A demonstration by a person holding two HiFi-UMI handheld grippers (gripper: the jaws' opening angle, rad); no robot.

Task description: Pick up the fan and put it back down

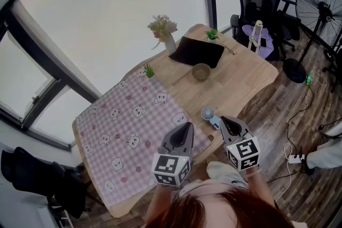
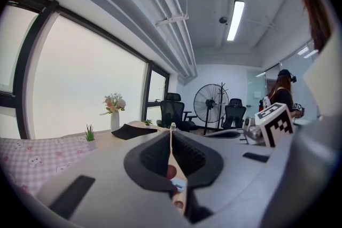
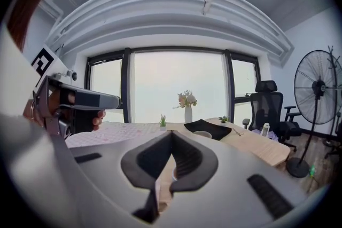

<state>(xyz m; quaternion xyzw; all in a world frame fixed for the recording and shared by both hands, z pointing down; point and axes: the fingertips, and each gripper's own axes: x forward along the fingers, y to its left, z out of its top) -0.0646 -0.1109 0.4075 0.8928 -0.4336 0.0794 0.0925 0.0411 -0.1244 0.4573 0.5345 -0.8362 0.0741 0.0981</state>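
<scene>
wood-plank flooring surrounded a pale tabletop [image 1: 251, 75], the near half of it under a pink checked cloth [image 1: 128, 120] printed with small animals. the handheld fan [image 1: 207, 113] lay flat on bare wood just beside the cloth's edge, its handle pointing at the right gripper [image 1: 223, 119], close to the tips; contact could not be told. the left gripper [image 1: 187, 125] hovered over the cloth. both grippers had their jaws pressed together on nothing. farther back sat a bowl [image 1: 201, 71], a black mat [image 1: 197, 52] and a vase of flowers [image 1: 169, 40].
</scene>
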